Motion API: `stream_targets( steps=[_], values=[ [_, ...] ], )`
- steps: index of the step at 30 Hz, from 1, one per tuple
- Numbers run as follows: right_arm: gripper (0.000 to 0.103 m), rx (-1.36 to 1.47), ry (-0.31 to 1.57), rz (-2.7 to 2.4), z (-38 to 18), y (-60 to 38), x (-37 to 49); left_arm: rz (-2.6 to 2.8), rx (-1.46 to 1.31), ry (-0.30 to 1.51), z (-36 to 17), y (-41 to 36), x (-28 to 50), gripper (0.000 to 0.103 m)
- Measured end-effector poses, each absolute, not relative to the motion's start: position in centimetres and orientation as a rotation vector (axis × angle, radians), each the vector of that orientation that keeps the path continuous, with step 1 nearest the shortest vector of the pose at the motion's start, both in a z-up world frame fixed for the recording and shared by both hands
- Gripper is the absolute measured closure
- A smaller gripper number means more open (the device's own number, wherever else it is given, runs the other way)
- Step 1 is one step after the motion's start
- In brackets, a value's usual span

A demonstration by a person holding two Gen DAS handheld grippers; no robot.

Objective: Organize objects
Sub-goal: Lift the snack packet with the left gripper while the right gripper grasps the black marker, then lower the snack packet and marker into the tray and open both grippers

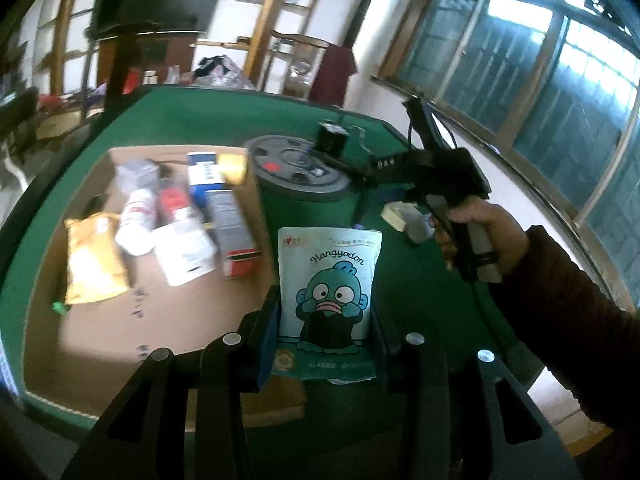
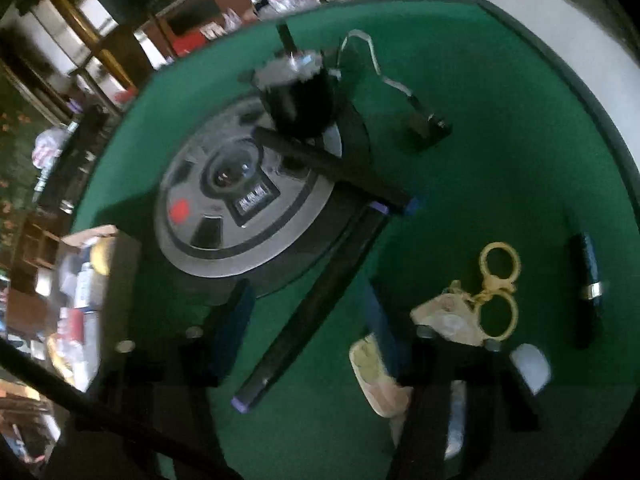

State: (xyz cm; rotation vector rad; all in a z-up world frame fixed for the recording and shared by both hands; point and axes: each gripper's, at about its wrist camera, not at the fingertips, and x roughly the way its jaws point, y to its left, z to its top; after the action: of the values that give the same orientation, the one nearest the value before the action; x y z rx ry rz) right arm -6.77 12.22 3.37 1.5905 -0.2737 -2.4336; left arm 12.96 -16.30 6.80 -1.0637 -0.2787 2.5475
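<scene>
My left gripper [image 1: 326,316] is shut on a pale blue-green Hangyodon pouch [image 1: 329,292] with a cartoon fish on it, held upright above the green table, just right of the cardboard box [image 1: 120,328]. The box holds a yellow packet [image 1: 93,260], a white bottle [image 1: 138,220], a red-capped container [image 1: 174,204] and several small cartons. My right gripper [image 2: 308,316] is open and empty above the green table [image 2: 480,160]; in the left wrist view the person's hand holds it [image 1: 448,188] over the table's right side. A beige charm on gold key rings [image 2: 480,300] lies beside its right finger.
A grey round weight plate [image 2: 240,208] with a black stand on it sits at the table's middle. A black rod [image 2: 316,308] lies across the felt. A dark tube with a metal band [image 2: 586,288], a white object [image 2: 530,364] and a beige pouch [image 2: 380,380] lie at the right.
</scene>
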Motion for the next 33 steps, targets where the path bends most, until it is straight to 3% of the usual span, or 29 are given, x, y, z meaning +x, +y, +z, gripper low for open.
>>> stream_targets(
  steps=[1,3,6,21,33],
  values=[
    [0.060,1.581,-0.240,-2.465,3.3,11.8,-6.7,2.558,-1.067,-0.293,6.5,-16.9,12.8,0.068],
    [0.080,1.579,-0.136,-2.509,3.2,10.8,-6.3,2.578,-1.078,-0.329,6.1,-18.2,12.7,0.068],
    [0.091,1.552,-0.095,-2.520,3.2,10.2,-5.2,2.620,-1.083,-0.356,5.6,-19.8,12.4,0.068],
    [0.091,1.305,-0.515,-2.189,6.5,13.1,1.3,2.733,-1.184,-0.536,3.4,-24.7,12.7,0.068],
    [0.090,1.315,-0.507,-1.903,6.7,2.6,5.1,2.826,-1.367,-0.445,1.2,-24.9,9.6,0.068]
  ],
)
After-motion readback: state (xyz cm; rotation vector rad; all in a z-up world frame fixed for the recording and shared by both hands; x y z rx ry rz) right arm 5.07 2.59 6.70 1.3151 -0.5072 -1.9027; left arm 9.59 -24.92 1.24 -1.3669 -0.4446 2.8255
